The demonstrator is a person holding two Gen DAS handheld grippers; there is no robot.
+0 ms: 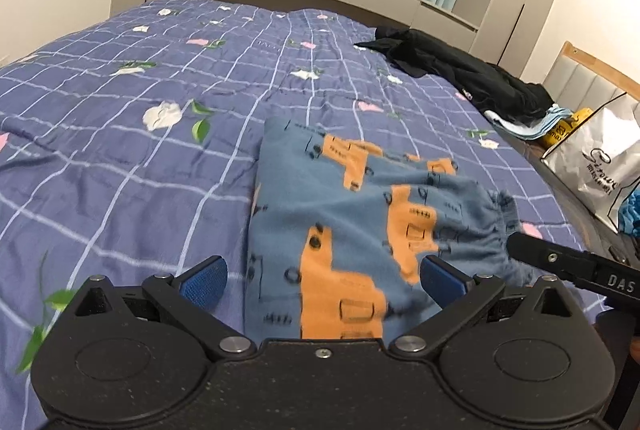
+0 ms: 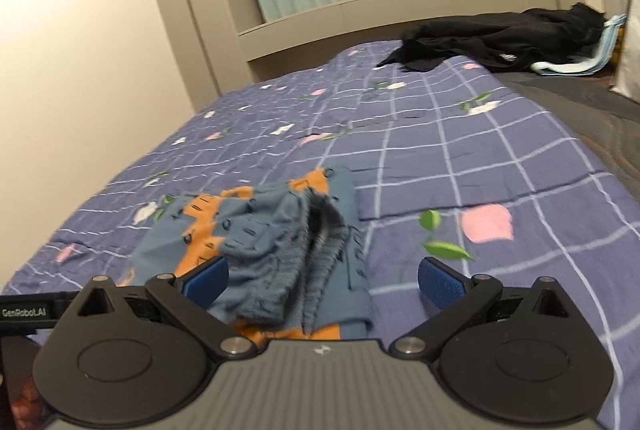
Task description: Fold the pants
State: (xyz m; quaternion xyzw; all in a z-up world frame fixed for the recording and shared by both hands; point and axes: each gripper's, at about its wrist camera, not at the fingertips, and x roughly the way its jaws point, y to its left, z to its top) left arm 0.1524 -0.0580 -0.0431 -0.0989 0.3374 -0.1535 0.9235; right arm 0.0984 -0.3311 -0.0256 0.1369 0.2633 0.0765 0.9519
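Small blue pants with orange truck prints (image 1: pixel 344 214) lie folded on the purple checked bedspread (image 1: pixel 132 150). My left gripper (image 1: pixel 324 276) is open, its blue pads wide apart just above the near end of the pants. The right gripper's black finger (image 1: pixel 560 262) pokes in by the gathered waistband at the right. In the right wrist view the pants (image 2: pixel 272 254) lie bunched with the elastic waistband up. My right gripper (image 2: pixel 324 280) is open over them, holding nothing.
A black garment (image 1: pixel 460 70) lies at the far right of the bed on light blue folded cloth (image 1: pixel 528 122). A white shopping bag (image 1: pixel 600 158) stands off the bed's right edge. Beige cabinets and green curtains are behind the bed.
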